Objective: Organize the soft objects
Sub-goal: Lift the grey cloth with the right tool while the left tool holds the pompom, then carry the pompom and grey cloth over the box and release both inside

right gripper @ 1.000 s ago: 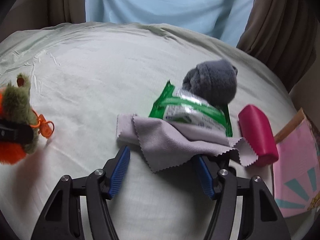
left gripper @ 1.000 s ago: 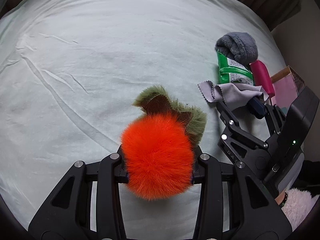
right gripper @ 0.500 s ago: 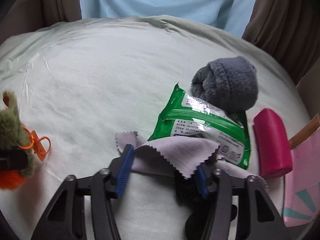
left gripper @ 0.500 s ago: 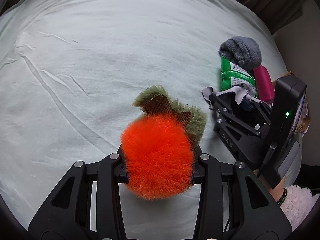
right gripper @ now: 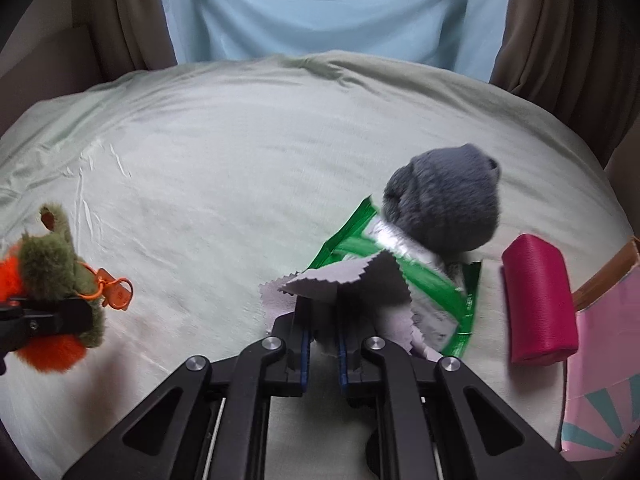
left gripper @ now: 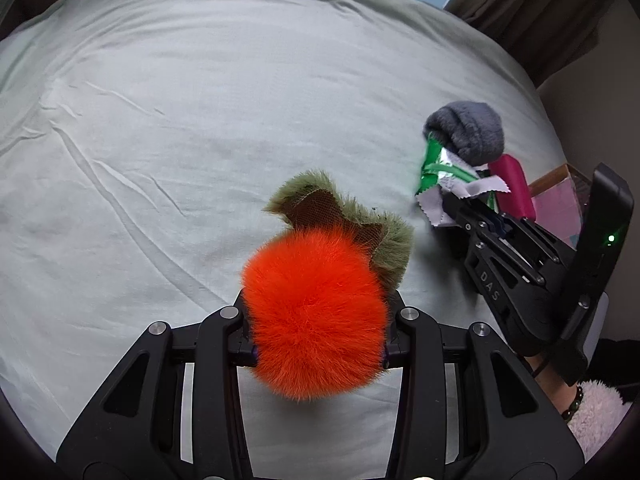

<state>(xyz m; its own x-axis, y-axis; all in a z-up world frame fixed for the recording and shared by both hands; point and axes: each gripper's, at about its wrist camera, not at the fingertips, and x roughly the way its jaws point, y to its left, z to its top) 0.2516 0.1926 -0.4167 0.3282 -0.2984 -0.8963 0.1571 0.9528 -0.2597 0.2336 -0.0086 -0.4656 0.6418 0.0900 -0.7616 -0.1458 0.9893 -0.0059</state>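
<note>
While the left gripper (left gripper: 316,316) clamps the orange plush (left gripper: 316,312) clear of the bed (left gripper: 200,120), the right gripper (right gripper: 322,344), jaws just closed, pinches the grey cloth (right gripper: 352,280) at right, probably to peel it off the green packet (right gripper: 440,284).

Green packet (right gripper: 436,280): motion-blurred, print unreadable; far end hidden under the grey plush (right gripper: 444,200), near part covered by the grey cloth (right gripper: 360,280). Grey cloth: middle hidden between the blue pads of the right gripper (right gripper: 322,344). Orange-and-green plush (left gripper: 316,312): underside and both flanks concealed by the left gripper (left gripper: 316,344); in the right wrist view it is cut off by the left edge. Pink printed box (right gripper: 604,360): cut off by the right edge, contents not visible. Magenta roll (left gripper: 512,188): near end hidden behind the right gripper in the left wrist view. Person's wrist (left gripper: 560,392): only a sliver with a beaded bracelet and fluffy sleeve shows.
</note>
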